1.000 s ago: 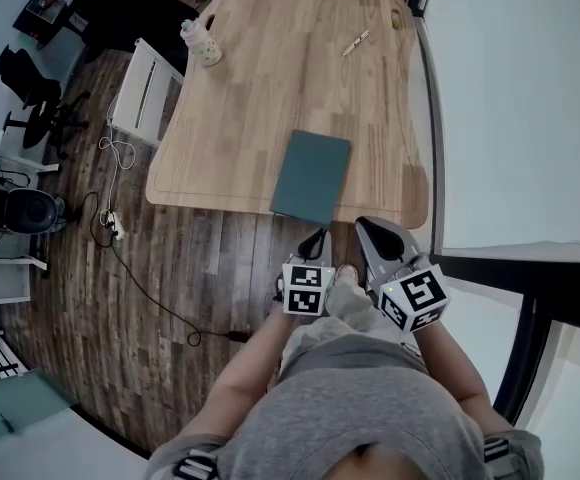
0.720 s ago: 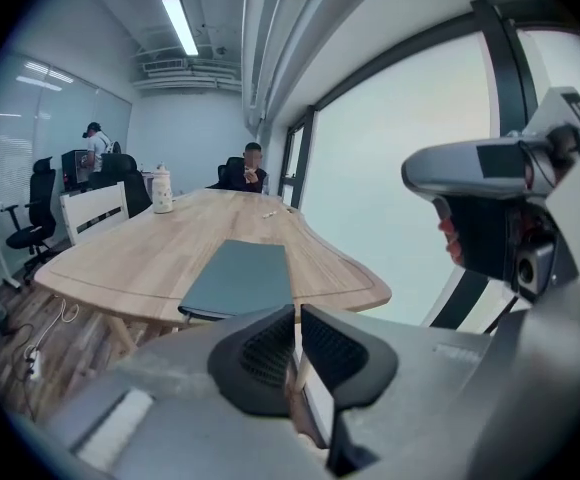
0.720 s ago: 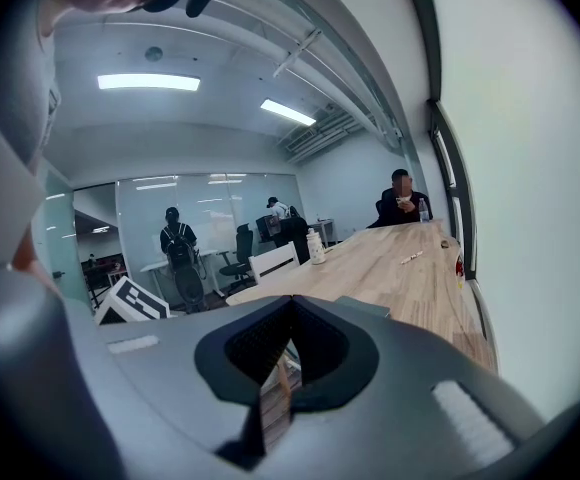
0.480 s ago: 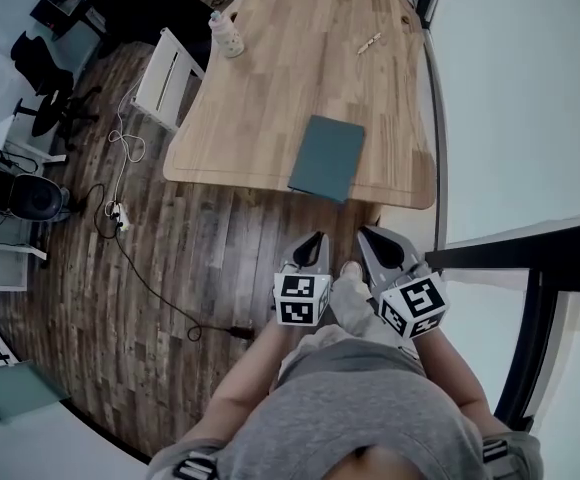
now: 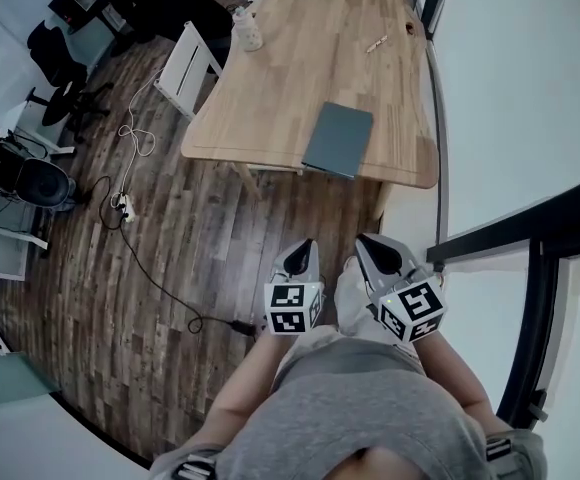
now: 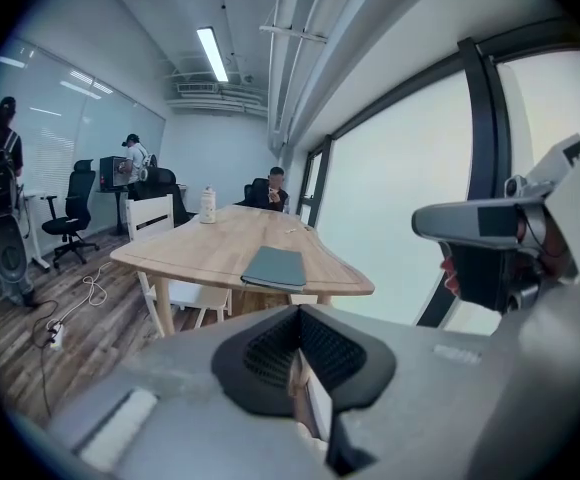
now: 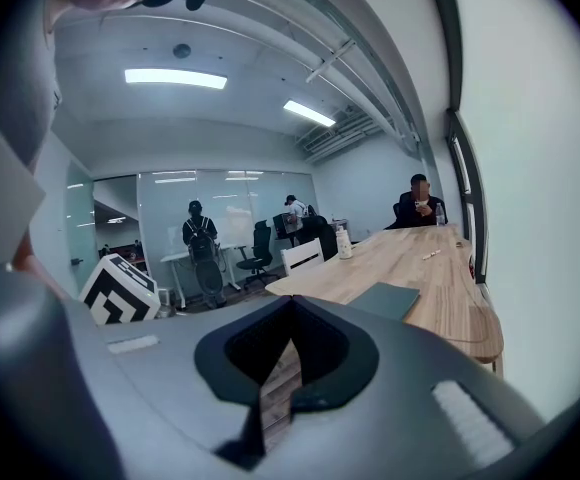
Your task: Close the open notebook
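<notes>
Overhead, the closed notebook [image 5: 338,139] lies at the worktop's [image 5: 300,58] near edge; jaw tips there are too small to judge. Own views show the left hand-held gripper [image 6: 298,313] just closed, empty, the right hand-held gripper [image 7: 292,305] together, empty.

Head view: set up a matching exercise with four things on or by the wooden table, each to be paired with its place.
Things:
1 notebook
2 bottle
3 pen
4 white chair

Places:
A on the far part of the table, near its right edge
B on the floor, against the table's left side
C lying closed by the table's near edge
D on the far part of the table, near its left edge

Pairs: 1-C; 2-D; 3-A; 4-B
</notes>
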### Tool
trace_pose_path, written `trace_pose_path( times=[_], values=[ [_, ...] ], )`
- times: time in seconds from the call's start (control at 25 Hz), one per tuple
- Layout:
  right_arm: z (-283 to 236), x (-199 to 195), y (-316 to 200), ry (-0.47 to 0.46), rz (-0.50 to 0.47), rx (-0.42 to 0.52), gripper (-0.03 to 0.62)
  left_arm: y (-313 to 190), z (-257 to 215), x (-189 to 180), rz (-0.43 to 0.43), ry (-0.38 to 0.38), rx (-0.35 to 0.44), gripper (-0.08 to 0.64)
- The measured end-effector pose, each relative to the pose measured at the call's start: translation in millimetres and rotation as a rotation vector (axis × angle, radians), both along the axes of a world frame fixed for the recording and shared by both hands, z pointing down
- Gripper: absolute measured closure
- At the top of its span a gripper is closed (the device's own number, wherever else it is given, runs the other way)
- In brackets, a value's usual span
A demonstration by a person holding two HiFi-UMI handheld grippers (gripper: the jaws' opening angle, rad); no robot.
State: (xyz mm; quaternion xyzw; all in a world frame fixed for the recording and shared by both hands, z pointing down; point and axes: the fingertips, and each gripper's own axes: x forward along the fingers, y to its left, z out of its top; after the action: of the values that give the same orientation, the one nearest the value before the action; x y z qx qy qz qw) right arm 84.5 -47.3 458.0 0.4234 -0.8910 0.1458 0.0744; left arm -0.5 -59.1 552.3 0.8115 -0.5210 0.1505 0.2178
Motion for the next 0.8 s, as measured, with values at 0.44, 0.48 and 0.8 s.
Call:
trace_pose_path(
  times=[0.44, 0.48, 0.8],
  values=[
    [-7, -23, 67, 0.007, -0.068, 0.026, 0.592, 68, -29, -23, -0.050, 0.075, 0.033, 0.557],
    [-7, -24, 72, 0.009, -0.073, 0.028, 0.592, 72, -30, -24, -0.054, 0.078, 0.036, 0.557],
    [-9, -32, 89, 0.000, -0.087, 0.035, 0.592, 89, -39, -28, -0.060, 0.086, 0.057, 0.557]
  ],
)
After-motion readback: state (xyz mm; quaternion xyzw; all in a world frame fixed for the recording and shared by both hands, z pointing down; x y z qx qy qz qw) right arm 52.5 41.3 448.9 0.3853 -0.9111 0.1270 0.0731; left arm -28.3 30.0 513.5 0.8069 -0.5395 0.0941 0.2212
